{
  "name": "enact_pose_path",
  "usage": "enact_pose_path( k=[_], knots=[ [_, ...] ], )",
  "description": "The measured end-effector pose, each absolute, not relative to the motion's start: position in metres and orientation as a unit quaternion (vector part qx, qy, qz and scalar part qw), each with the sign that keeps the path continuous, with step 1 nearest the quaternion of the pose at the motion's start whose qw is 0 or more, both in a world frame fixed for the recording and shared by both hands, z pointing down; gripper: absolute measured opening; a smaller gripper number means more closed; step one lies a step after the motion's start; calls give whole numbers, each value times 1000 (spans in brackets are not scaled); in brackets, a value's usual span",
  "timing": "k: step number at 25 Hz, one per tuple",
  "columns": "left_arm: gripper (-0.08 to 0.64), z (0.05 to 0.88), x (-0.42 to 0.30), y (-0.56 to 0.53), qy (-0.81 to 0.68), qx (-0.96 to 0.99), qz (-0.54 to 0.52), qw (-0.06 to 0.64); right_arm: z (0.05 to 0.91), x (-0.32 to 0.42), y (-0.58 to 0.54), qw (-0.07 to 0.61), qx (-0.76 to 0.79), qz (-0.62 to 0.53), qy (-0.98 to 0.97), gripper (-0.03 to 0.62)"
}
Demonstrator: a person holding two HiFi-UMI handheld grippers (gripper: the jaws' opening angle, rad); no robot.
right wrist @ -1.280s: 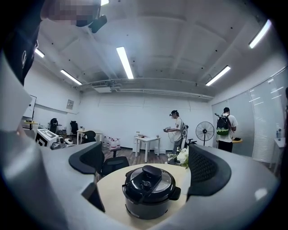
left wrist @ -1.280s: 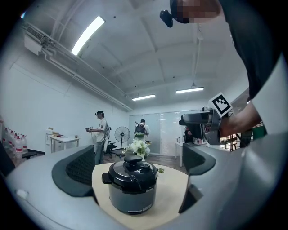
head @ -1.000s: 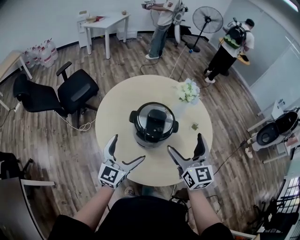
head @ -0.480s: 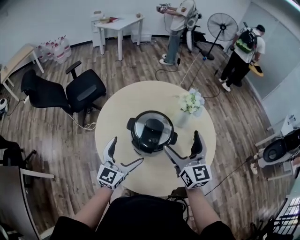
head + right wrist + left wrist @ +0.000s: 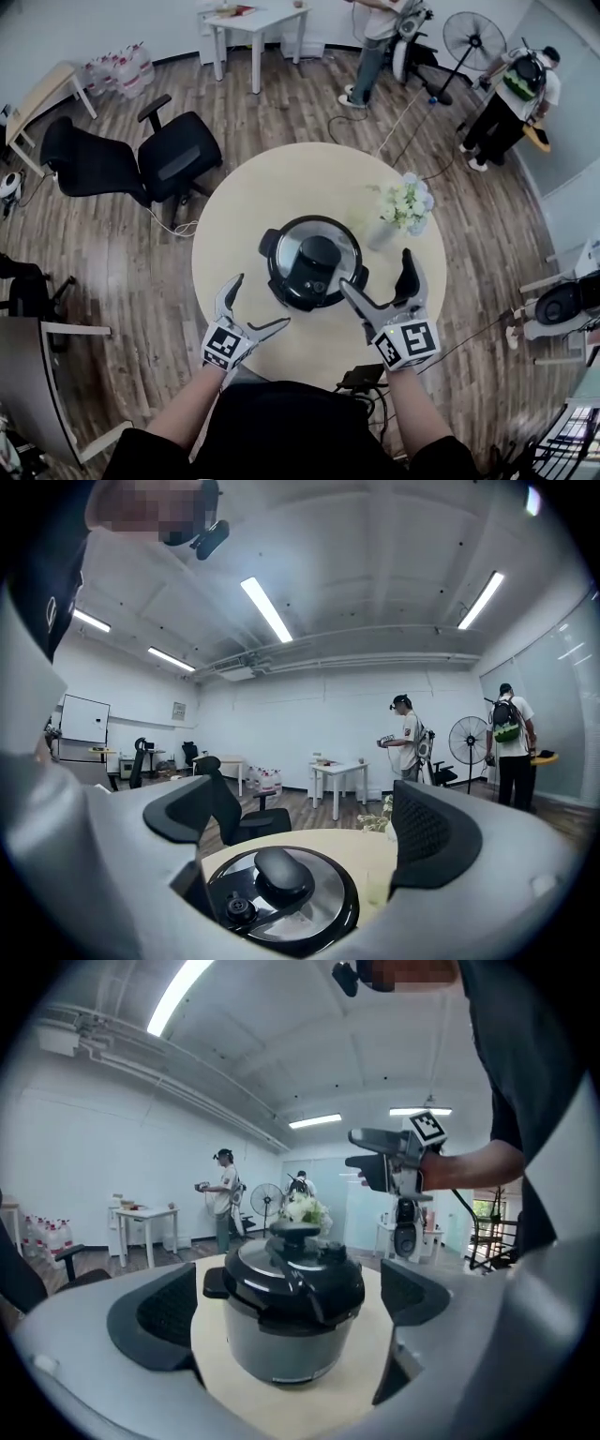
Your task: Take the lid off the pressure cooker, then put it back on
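Pressure cooker (image 5: 312, 262) at the centre of a round table (image 5: 246, 202), seen from above in the head view. It has a black body and two side grips, and its lid (image 5: 292, 246) is seated on top: a polished disc crossed by a black handle (image 5: 317, 259).

Left gripper (image 5: 260, 300) at the lower left of the cooker, over the near part of the tabletop and apart from the cooker. Its jaws stand wide apart with nothing between them. In the left gripper view the cooker fills the centre of the frame beyond the two dark pads, upright on the table with the lid on.

Right gripper (image 5: 375, 270) at the lower right of the cooker. Its jaws are likewise spread wide and grip nothing. One fingertip lies just beside the cooker's near-right rim in the head view — contact cannot be judged there. The right gripper view looks down on the lid from above and to one side; the handle and a small round knob sit low in the frame, between and below the open jaws.

Vase of flowers (image 5: 405, 204) on the table to the right of the cooker, near but not touching it.

Background — two black office chairs (image 5: 178, 159) at the left on the wooden floor (image 5: 112, 262), a white table (image 5: 253, 19) and a cluster of water bottles (image 5: 127, 67) at the upper left, a standing fan (image 5: 473, 36) at the upper right, a standing person (image 5: 380, 33) at the top and a person with a backpack (image 5: 516, 94) at the upper right.
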State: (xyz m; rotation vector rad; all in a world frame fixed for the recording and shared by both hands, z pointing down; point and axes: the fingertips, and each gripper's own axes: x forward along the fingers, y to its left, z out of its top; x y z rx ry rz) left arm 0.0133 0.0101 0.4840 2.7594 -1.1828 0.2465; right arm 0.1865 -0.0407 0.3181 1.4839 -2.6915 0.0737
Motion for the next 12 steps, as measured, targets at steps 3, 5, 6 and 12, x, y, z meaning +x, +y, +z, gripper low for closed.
enact_pose_path(
  k=[3, 5, 6, 12],
  knots=[
    [589, 524, 14, 3, -355, 923, 127, 78, 326, 180, -58, 51, 489, 34, -870, 598],
    [589, 551, 16, -3, -333, 927, 152, 85, 334, 176, -69, 65, 486, 41, -871, 598],
    [589, 563, 18, -5, -324, 928, 162, 90, 337, 174, -74, 72, 483, 45, -871, 598],
    [589, 611, 34, -21, -287, 932, 190, 112, 358, 161, -93, 122, 460, 57, -878, 598]
  ],
)
